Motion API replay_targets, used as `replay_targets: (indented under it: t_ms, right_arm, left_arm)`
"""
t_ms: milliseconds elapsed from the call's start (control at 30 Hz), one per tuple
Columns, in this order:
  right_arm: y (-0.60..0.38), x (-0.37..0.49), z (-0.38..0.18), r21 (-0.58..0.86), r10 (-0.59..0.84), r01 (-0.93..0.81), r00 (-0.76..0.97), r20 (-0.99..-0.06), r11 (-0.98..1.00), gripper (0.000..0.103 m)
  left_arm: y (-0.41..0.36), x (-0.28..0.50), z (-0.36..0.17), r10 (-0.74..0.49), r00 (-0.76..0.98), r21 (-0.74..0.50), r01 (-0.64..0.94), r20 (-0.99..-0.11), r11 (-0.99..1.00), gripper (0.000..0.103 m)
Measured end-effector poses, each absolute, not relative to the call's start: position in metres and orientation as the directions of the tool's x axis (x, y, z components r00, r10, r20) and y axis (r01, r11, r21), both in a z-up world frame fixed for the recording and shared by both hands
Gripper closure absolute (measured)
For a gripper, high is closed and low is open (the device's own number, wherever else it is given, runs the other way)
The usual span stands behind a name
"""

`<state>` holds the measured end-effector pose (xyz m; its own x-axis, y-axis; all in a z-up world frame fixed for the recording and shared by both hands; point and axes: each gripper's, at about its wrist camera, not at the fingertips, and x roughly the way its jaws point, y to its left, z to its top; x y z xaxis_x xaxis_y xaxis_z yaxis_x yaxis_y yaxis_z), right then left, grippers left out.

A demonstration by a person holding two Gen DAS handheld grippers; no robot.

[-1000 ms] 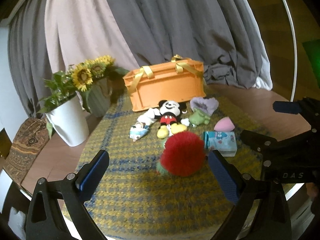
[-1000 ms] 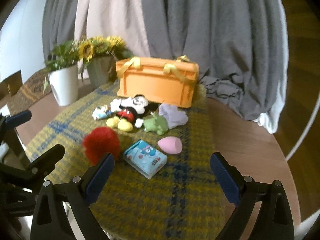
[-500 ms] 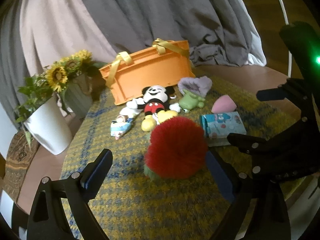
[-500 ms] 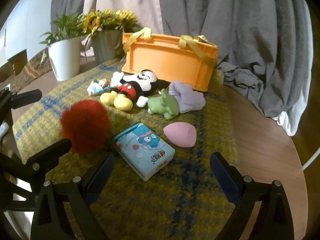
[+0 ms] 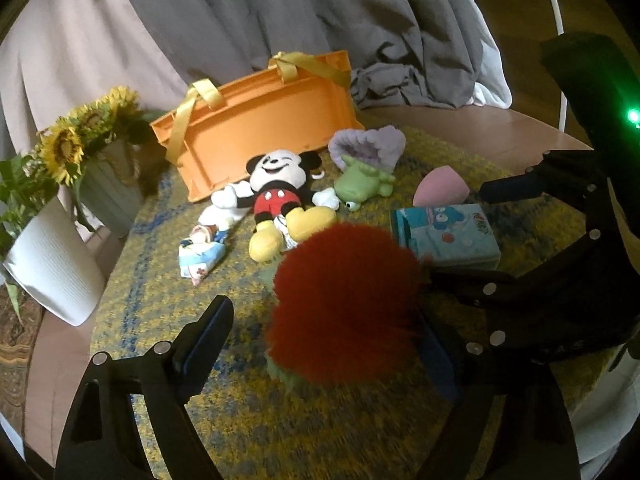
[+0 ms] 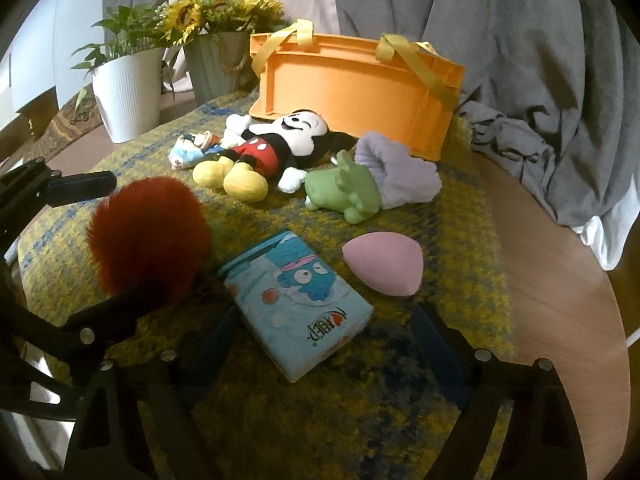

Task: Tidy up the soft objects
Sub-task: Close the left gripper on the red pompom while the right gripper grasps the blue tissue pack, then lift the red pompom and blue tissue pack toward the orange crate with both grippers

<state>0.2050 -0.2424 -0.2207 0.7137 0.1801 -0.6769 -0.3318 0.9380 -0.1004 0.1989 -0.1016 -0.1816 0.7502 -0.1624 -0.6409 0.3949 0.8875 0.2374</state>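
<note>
blue tissue pack (image 6: 298,302), pink sponge (image 6: 382,262), orange basket (image 6: 356,92)

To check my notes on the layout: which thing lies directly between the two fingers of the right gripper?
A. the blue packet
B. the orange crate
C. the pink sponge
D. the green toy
A: the blue packet lies between the open fingers of the right gripper.

Red fluffy ball (image 5: 344,304) right between my left fingers, blue tissue pack (image 6: 298,304) between my right ones, my two grippers crowd each other, bare yellow blanket (image 6: 452,248) past the right gripper, toys block farther ahead.
</note>
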Motion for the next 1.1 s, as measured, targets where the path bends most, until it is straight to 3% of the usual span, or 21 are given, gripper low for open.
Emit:
replay_targets:
  t_ms: [200,267,367,433,600,1100]
  right_arm:
    - [-0.242,0.216,-0.223,-0.045,0.215,-0.349,0.668,-0.712,0.936,0.026]
    - [-0.239,0.216,-0.224,-0.047,0.219,-0.36,0.661,-0.718,0.932,0.034]
    - [-0.238,0.217,-0.223,-0.044,0.216,-0.353,0.661,-0.719,0.935,0.036]
    - [-0.237,0.217,-0.223,-0.046,0.207,-0.343,0.663,-0.72,0.938,0.037]
    - [-0.233,0.21,-0.221,-0.067,0.168,-0.304,0.682,-0.712,0.95,0.038]
    - [-0.229,0.197,-0.181,0.05,0.106,-0.098,0.742,-0.662,0.994,0.038]
  left_arm:
    - [-0.102,0.207,-0.185,-0.194,0.733,0.206,0.418,-0.652,0.885,0.03]
    - [-0.103,0.21,-0.187,-0.215,0.715,0.186,0.437,-0.665,0.88,0.041]
    - [-0.102,0.215,-0.192,-0.24,0.689,0.146,0.45,-0.684,0.881,0.057]
    - [-0.099,0.216,-0.193,-0.251,0.682,0.119,0.446,-0.687,0.887,0.061]
    - [-0.09,0.217,-0.187,-0.26,0.692,0.086,0.422,-0.673,0.902,0.064]
    - [-0.055,0.216,-0.141,-0.296,0.715,0.017,0.395,-0.633,0.918,0.064]
